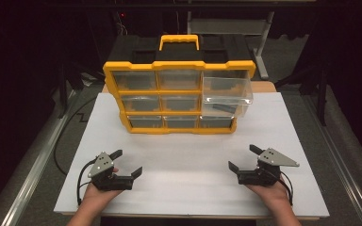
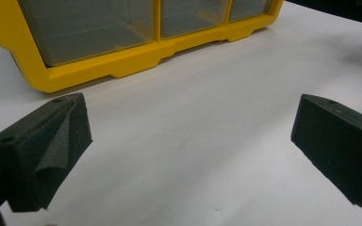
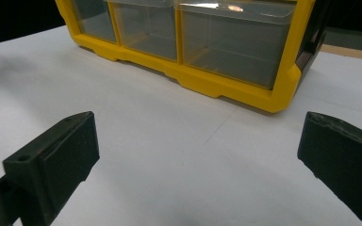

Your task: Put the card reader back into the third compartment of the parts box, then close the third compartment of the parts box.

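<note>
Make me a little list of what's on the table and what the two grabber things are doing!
table: white tabletop
main thing: yellow and black drawer organizer with a handle on top, standing at the far middle
drawers: three rows of three clear ones
pulled-out drawer: top right drawer, slid forward, something dark inside
left gripper: held in the left hand, jaws wide apart, holding nothing
right gripper: held in the right hand, jaws wide apart, holding nothing

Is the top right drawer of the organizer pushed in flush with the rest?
No, the top right drawer juts forward out of the yellow organizer in the high view, while the other drawers sit flush.
</note>
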Motion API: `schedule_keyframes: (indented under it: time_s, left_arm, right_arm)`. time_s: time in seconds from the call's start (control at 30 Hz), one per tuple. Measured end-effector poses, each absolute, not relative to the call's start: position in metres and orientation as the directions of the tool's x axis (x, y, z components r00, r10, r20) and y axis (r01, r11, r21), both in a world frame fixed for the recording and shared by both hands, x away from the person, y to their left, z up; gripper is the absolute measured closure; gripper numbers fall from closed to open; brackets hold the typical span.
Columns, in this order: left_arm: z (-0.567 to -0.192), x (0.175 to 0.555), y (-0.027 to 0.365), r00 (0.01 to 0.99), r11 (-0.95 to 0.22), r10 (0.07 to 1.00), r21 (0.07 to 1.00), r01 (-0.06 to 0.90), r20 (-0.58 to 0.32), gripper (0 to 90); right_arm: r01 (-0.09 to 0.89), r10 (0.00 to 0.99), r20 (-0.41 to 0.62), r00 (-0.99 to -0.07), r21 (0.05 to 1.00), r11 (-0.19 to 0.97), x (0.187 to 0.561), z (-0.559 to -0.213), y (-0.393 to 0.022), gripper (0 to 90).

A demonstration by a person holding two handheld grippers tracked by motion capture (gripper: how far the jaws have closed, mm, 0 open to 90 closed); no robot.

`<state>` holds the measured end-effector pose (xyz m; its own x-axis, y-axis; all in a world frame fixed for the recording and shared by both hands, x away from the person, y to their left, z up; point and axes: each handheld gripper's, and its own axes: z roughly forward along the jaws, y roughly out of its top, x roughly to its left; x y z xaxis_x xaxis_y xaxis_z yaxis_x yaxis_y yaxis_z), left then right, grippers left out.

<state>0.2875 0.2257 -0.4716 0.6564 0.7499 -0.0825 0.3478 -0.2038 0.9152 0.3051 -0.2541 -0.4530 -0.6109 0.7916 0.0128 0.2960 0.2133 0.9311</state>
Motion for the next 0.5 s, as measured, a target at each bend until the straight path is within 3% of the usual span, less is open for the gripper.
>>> schedule_keyframes:
  time_s: [0.5]
  left_arm:
    - [-0.4715,0.2875,0.2232,0.666,-0.206,0.742,0.917,0.341,-0.081,0.3]
  right_arm:
    - [0.302,0.817,-0.005,-0.577,0.928,0.218,0.3013,-0.4541,-0.2562,2.0]
